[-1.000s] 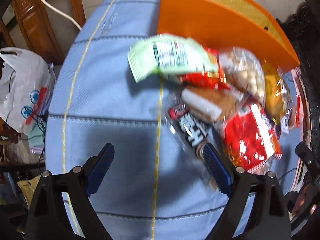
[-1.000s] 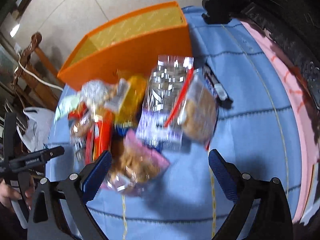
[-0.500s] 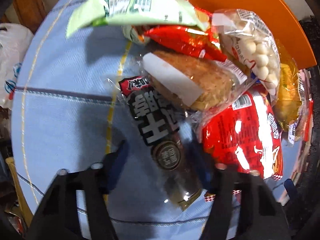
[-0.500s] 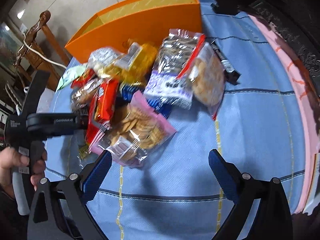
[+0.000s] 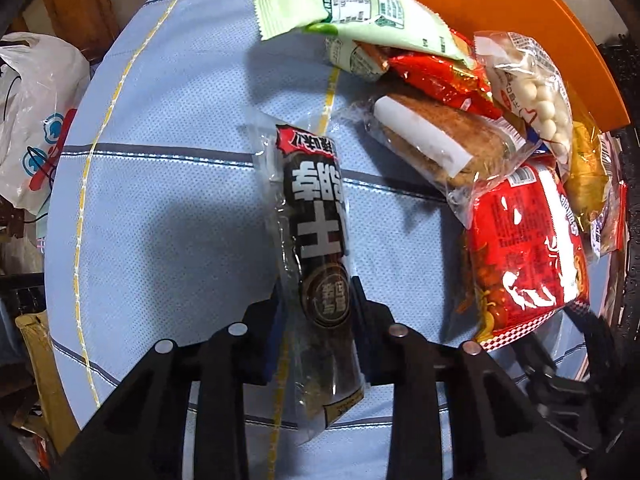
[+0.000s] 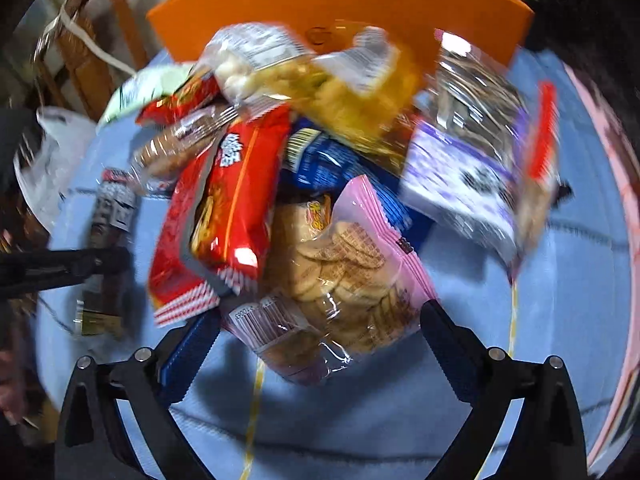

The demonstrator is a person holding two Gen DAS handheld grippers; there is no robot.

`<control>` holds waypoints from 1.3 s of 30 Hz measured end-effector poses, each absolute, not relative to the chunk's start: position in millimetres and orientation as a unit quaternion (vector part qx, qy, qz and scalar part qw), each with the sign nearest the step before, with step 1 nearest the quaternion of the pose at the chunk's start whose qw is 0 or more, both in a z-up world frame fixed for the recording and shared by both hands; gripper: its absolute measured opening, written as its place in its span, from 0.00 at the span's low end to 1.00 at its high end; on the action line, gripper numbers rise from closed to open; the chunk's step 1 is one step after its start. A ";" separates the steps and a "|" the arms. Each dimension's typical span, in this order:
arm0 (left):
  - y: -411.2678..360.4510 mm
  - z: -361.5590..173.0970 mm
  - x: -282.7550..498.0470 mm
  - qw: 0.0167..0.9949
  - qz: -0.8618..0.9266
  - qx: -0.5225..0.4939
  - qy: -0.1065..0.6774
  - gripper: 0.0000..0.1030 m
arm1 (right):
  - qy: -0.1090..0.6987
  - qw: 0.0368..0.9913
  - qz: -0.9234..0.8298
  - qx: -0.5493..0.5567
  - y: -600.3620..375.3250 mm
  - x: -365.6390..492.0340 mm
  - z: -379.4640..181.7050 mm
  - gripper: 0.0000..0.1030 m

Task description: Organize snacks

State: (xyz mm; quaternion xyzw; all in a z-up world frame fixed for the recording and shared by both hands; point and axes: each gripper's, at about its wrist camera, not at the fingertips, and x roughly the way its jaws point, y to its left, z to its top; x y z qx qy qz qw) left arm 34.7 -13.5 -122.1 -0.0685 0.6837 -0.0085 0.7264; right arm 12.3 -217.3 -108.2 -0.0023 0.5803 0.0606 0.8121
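A long black snack pack (image 5: 316, 216) lies on the blue tablecloth (image 5: 160, 200), apart from the snack pile. My left gripper (image 5: 316, 304) points down over its near end, jaws closing, pads pressing both sides of the wrapper. The right wrist view shows this pack (image 6: 110, 216) at the far left. My right gripper (image 6: 320, 332) is open, its fingers wide on either side of a pink biscuit pack (image 6: 344, 272) at the pile's near edge, not touching it. An orange bin (image 6: 340, 4) stands behind the pile.
The pile holds a red pack (image 5: 524, 248), a green pack (image 5: 360, 4), a bag of white balls (image 5: 532, 92), and blue and purple packs. A white plastic bag (image 5: 32, 120) and a wooden chair (image 5: 80, 4) stand beyond the table's left edge.
My left gripper came down over the black pack and went from wide open to nearly closed around it. My right gripper sank toward the pile, and the pink pack now sits between its fingers.
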 end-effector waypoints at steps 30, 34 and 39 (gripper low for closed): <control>-6.2 -55.2 13.9 0.757 -0.046 -0.046 0.650 0.28 | 0.564 0.814 0.131 0.046 -265.6 -18.2 -51.1 0.49; -9.0 -74.0 14.9 0.743 -0.045 -0.048 0.666 0.28 | 0.619 0.778 0.095 0.051 -270.2 -18.0 -94.0 0.57; -3.8 -75.2 16.1 0.741 -0.044 -0.048 0.669 0.28 | 0.624 0.760 0.023 0.182 -305.5 -29.5 -90.1 0.90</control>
